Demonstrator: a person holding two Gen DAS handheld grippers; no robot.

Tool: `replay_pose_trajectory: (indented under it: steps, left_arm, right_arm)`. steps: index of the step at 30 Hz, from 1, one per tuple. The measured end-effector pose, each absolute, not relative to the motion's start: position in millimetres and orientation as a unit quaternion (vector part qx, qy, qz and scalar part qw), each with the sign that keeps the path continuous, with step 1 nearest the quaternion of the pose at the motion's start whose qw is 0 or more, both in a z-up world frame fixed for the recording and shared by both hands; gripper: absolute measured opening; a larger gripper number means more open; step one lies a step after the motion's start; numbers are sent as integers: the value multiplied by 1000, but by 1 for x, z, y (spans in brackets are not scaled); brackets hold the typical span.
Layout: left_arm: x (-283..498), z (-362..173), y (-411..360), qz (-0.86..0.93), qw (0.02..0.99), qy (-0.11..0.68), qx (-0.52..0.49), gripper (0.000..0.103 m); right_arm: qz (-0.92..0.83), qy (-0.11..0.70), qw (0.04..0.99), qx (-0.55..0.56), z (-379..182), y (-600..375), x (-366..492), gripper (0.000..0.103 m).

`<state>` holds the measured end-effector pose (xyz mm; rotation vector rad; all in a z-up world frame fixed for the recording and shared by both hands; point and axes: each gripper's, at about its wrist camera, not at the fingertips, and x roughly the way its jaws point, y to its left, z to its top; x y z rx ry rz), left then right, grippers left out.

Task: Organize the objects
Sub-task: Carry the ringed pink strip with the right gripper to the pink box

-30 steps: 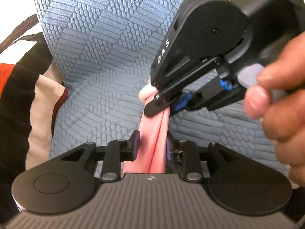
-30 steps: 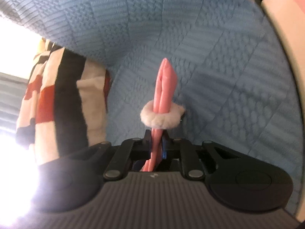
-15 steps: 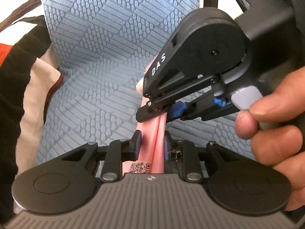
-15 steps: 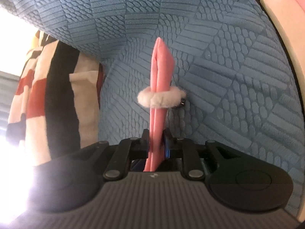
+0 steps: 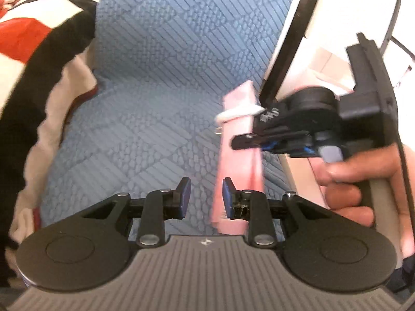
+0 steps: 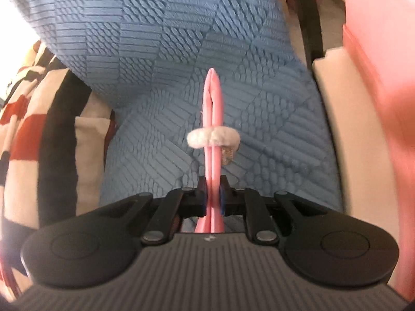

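In the left wrist view, the left gripper (image 5: 205, 197) is sitting low in the centre of the frame with its jaws standing apart and nothing between them; only the blue textured cover (image 5: 166, 83) is showing through the gap. Just right of that gap, a folded pink pouch (image 5: 240, 155) is running upward through the right half of the frame, its lower end passing behind the right-hand finger (image 5: 229, 197). A fluffy white band (image 5: 241, 111) is circling the pouch near its top. The right gripper (image 5: 246, 140) is reaching in from the right edge, its jaws clamped on the pouch just below the band, with the person's hand (image 5: 355, 181) wrapping its handle. A black, white and red blanket (image 5: 39, 77) is filling the left side.

In the right wrist view, the right gripper (image 6: 213, 198) is pinching the pink pouch (image 6: 213, 108) at lower centre, jaws pressed together on it. The pouch is standing upright in the middle, the white band (image 6: 212, 137) ringing it above the fingertips. The blue cover (image 6: 160, 51) is spreading behind, the blanket (image 6: 39, 134) is lying at left, and a blurred pink surface (image 6: 384, 77) is occupying the right edge.
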<state>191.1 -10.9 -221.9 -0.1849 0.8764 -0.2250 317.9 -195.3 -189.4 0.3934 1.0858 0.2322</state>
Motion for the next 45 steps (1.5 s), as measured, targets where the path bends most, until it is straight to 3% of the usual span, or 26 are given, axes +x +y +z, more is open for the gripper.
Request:
replay_pose_trajectory:
  steps: [5,19,33,45]
  left_arm:
    - [181,-200,0,-103,897,416,-111,30]
    - [142,-128,-23,-111,904,395,-119,30]
    - [154,-54,-84,-139,914,370,-90,31]
    - [175,-27,-153,-167,917,353,-80,31]
  right_arm:
    - [129,508,840,139,-162,-192,287,12]
    - [139,482,854,135,-87,-218,205,13]
    - [153,439,875,135,-13,-263,197,13]
    - [122,413,893,129,12,-322,203,13]
